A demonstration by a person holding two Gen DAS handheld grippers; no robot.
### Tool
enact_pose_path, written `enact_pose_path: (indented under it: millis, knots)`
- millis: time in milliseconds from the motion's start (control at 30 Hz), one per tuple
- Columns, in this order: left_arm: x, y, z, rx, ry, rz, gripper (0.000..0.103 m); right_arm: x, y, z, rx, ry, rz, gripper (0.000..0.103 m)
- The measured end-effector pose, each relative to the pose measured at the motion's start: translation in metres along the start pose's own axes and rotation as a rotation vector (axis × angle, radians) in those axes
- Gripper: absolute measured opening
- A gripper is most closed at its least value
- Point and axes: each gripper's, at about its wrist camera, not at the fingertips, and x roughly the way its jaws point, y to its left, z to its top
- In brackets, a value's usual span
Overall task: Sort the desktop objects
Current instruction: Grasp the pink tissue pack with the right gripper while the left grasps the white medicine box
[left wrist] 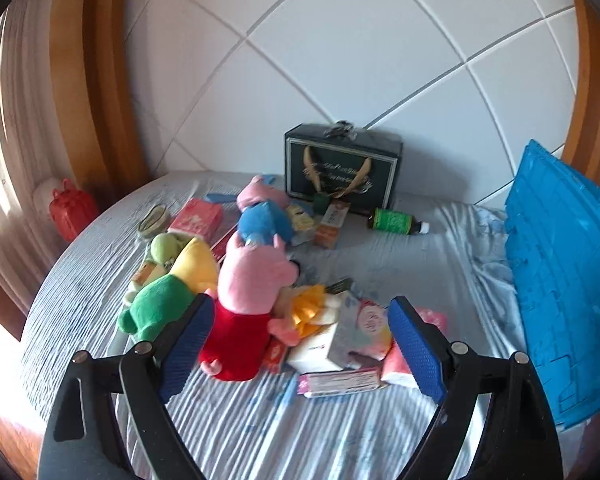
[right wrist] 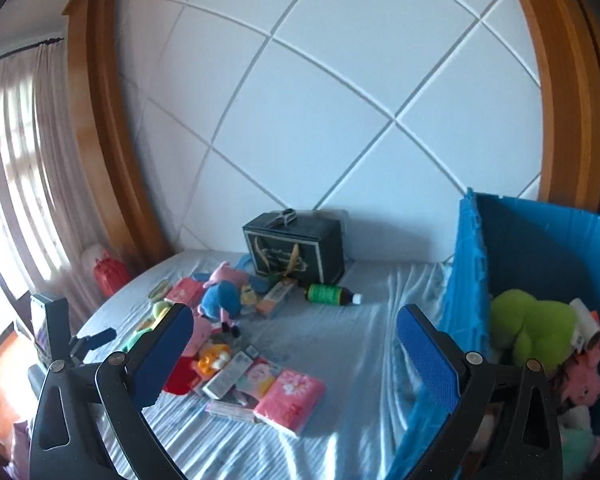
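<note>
A pile of toys and packs lies on the striped bed sheet [left wrist: 260, 432]. My left gripper [left wrist: 300, 304] is open just above the pile. A pink pig plush in a red dress [left wrist: 244, 292] and a flowered tissue pack [left wrist: 352, 332] lie between its blue pads, untouched. A green and yellow plush [left wrist: 172, 292] and a pig plush in blue [left wrist: 264, 220] lie beside them. My right gripper [right wrist: 296, 312] hangs open and empty over the sheet, left of the blue crate [right wrist: 472, 280]. The crate holds a green plush [right wrist: 540, 328] and other soft toys. A pink tissue pack [right wrist: 290, 398] lies below the right gripper.
A dark gift box [left wrist: 342, 168] stands against the white padded headboard, with a green bottle [left wrist: 396, 222] lying in front of it. The blue crate [left wrist: 564, 272] stands at the right. A small red case [left wrist: 72, 208] sits off the bed's left edge by the curtain.
</note>
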Motion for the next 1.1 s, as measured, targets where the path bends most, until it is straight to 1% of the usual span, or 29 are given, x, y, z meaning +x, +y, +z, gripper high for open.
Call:
enact_pose_path:
  millis: [100,200,300,367,500,600,700,800,867,967,1000,1067,1100]
  knots:
    - [0.025,0.035,-0.014,-0.012,0.055,0.031,0.089,0.036,0.015,-0.019,0.035,0.063,-0.003,0.103]
    - [0.048,0.061,-0.03,-0.009,0.109,0.037,0.089,0.076,0.02,-0.044,0.076,0.151,-0.029,0.103]
    - [0.069,0.073,-0.047,-0.001,0.166,0.018,0.089,0.106,0.018,-0.072,0.126,0.225,-0.063,0.103]
    - [0.084,0.073,-0.059,0.011,0.199,-0.028,0.089,0.127,0.011,-0.092,0.164,0.284,-0.095,0.103]
    - [0.107,0.043,-0.077,0.081,0.237,-0.109,0.089,0.16,0.001,-0.136,0.227,0.406,-0.157,0.103]
    - [0.122,0.009,-0.091,0.174,0.25,-0.172,0.089,0.175,-0.009,-0.165,0.24,0.489,-0.194,0.103]
    - [0.134,-0.023,-0.103,0.255,0.276,-0.222,0.089,0.181,-0.017,-0.184,0.242,0.548,-0.204,0.103]
    - [0.151,-0.042,-0.11,0.289,0.319,-0.261,0.089,0.182,-0.025,-0.189,0.24,0.576,-0.215,0.103]
    - [0.165,-0.052,-0.112,0.297,0.347,-0.265,0.089,0.184,-0.031,-0.191,0.243,0.586,-0.218,0.103]
    - [0.188,-0.064,-0.11,0.329,0.369,-0.234,0.089,0.189,-0.039,-0.191,0.243,0.599,-0.224,0.103]
    - [0.197,-0.066,-0.11,0.337,0.385,-0.233,0.089,0.191,-0.041,-0.191,0.243,0.605,-0.228,0.103]
    - [0.216,-0.069,-0.113,0.35,0.46,-0.228,0.089,0.198,-0.044,-0.192,0.239,0.618,-0.237,0.103]
    - [0.219,-0.067,-0.113,0.34,0.457,-0.243,0.088,0.202,-0.044,-0.193,0.237,0.623,-0.238,0.103]
